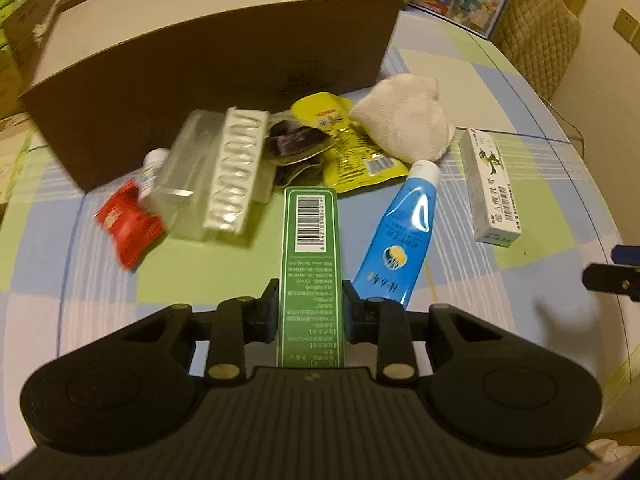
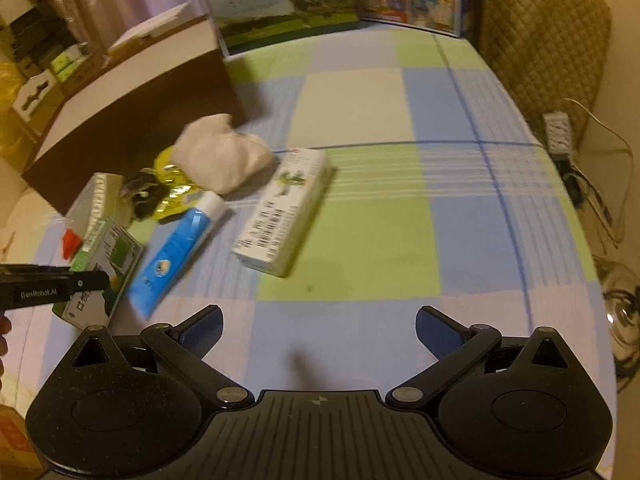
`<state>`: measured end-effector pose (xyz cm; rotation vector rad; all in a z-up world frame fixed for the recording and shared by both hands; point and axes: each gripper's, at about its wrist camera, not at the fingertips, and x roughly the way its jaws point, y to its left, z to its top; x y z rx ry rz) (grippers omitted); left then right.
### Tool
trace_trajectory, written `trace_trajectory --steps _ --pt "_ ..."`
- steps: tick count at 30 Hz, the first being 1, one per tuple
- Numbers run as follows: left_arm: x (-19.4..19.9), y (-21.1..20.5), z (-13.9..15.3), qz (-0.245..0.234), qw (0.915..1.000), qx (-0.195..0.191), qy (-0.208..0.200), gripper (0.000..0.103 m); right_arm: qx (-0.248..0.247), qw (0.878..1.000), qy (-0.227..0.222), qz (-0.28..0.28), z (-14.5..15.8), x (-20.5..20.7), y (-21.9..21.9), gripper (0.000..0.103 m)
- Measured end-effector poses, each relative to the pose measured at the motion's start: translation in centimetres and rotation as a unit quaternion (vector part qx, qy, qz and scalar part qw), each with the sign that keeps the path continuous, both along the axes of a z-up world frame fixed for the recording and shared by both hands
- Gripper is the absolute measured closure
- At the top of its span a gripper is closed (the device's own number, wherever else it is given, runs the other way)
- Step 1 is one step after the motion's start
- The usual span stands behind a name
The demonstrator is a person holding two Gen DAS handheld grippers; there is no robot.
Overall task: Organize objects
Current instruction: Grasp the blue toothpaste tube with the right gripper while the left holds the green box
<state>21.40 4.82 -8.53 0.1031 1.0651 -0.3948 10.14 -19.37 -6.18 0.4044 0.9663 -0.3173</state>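
My left gripper is shut on a long green box with a barcode, held just above the checked tablecloth. It also shows in the right wrist view, with the left gripper's finger on it. Beside it lie a blue tube, a white medicine box, a white sock bundle, a yellow packet, a clear blister pack and a red packet. My right gripper is open and empty over the cloth, short of the white box.
A large brown cardboard box stands behind the pile. Picture boxes stand at the far table edge. A quilted chair back is at the far right. A glass sits near the right table edge.
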Motion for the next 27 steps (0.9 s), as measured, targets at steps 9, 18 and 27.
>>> trace_trajectory --steps 9,18,27 --pt "-2.9 4.4 1.2 0.057 0.9983 0.007 -0.01 0.078 0.023 0.997 -0.04 0.062 -0.2 4.9 3.3 0.036" --pt "-3.8 8.5 1.2 0.117 0.9927 0.019 -0.022 0.078 0.07 0.996 -0.028 0.052 -2.2 12.0 5.2 0.039" --pt "-4.7 10.6 0.3 0.154 0.9876 0.029 -0.013 0.078 0.06 0.998 0.009 -0.022 -4.9 15.1 5.1 0.061"
